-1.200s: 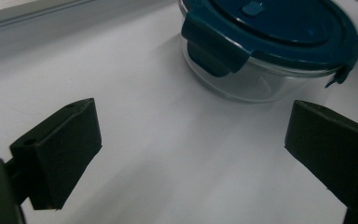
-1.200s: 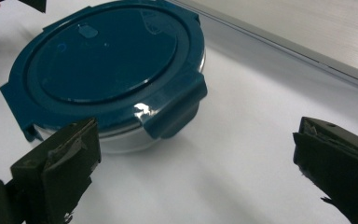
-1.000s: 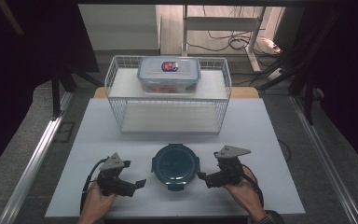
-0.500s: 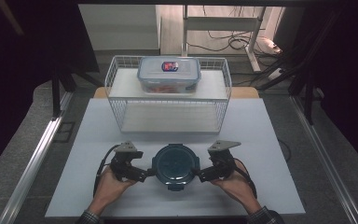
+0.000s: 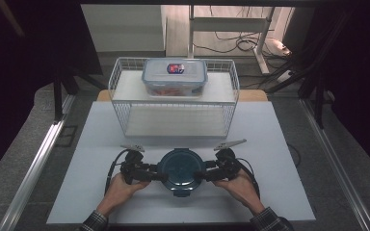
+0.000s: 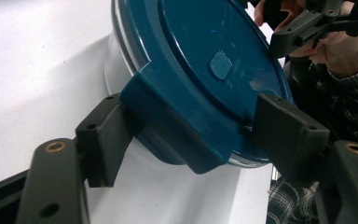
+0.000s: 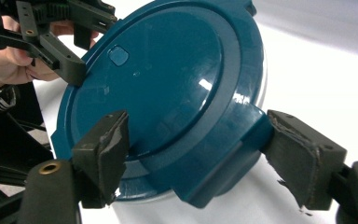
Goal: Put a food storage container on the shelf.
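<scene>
A round container with a dark teal lid [image 5: 180, 168] sits on the white table near its front edge. My left gripper [image 5: 160, 177] is at the container's left side and my right gripper [image 5: 198, 176] at its right side. In the left gripper view, the left gripper [image 6: 196, 135] stands open astride a latch tab [image 6: 177, 126] of the lid, one pad [image 6: 103, 140] close against the tab's edge. The right gripper [image 7: 205, 156] is likewise open around the opposite tab [image 7: 214, 163], its pad [image 7: 303, 156] touching the tab's end.
A white wire basket [image 5: 120, 115] stands behind the container, with a clear lidded box [image 5: 174, 77] on its top shelf. The white table [image 5: 274, 144] extends to both sides. A metal rail [image 5: 38, 159] runs along the left.
Both grippers moved inward from the table's front toward the container and now straddle the lid's side tabs. The container has stayed in place.
</scene>
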`<state>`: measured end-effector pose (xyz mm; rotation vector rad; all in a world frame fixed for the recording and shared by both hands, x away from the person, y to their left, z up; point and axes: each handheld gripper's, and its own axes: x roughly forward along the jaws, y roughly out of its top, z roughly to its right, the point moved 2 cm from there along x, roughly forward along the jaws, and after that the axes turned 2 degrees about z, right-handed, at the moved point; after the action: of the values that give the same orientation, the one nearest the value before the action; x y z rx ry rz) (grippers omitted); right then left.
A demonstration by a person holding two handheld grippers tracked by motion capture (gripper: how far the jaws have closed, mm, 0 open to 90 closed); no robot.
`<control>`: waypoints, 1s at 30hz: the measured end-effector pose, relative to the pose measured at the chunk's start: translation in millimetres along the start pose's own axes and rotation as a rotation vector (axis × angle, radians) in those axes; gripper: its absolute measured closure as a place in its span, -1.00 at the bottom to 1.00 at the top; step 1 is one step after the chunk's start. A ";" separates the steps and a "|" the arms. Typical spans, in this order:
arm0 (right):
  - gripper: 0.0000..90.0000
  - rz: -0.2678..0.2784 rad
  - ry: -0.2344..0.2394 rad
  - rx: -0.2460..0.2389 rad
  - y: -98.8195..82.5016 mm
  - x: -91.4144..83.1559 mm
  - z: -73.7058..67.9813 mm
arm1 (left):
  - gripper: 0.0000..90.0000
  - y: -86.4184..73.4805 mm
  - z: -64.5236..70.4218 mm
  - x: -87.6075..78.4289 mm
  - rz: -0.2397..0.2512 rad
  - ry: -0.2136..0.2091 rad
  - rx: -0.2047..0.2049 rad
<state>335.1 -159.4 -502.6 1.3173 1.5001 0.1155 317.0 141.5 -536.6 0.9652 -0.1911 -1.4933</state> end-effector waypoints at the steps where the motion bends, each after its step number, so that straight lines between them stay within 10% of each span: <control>1: -0.41 0.001 0.003 0.003 -0.3 -0.7 -0.1 | -0.22 -1.4 -0.9 -1.4 0.007 -0.010 -0.008; 5: -0.27 -0.023 0.011 0.019 -5.4 -6.0 1.1 | -0.09 -6.4 -2.6 -5.7 0.043 -0.033 -0.044; 18: 0.12 0.003 0.146 0.176 -12.5 -16.5 4.5 | 0.09 -13.8 11.8 -14.5 0.048 -0.024 0.098; 30: 0.23 0.043 0.142 0.267 -16.3 -19.5 2.3 | 0.23 -23.7 15.4 -17.7 0.148 -0.019 -0.115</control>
<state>322.4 -181.5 -502.1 1.5827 1.6503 0.0372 286.9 155.5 -534.1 0.8271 -0.1849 -1.3629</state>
